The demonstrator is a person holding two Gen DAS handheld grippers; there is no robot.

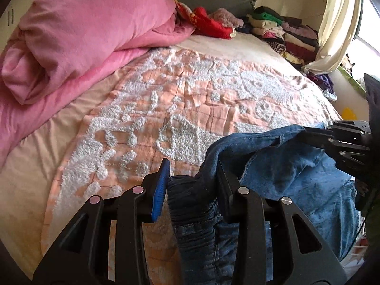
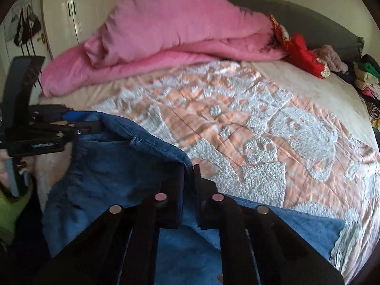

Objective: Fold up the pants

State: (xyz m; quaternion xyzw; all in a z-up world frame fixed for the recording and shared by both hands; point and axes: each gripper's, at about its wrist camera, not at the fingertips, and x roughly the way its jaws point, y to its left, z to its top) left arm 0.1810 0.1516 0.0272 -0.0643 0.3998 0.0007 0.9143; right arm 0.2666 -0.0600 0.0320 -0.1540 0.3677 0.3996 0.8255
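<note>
A bunched fold of the blue jeans (image 1: 204, 166) is clamped between the pads of the left tool (image 1: 192, 182), right up close in the left wrist view. The waistband edge is pinched by the right tool (image 2: 190, 173), jaws nearly touching with only denim between them. The pants are held up just off the peach-and-white blanket (image 2: 261, 130) at the near edge of the bed. A pink duvet (image 1: 83, 35) is heaped on the far side, and folded clothes (image 1: 285, 30) are stacked by the headboard.
</note>
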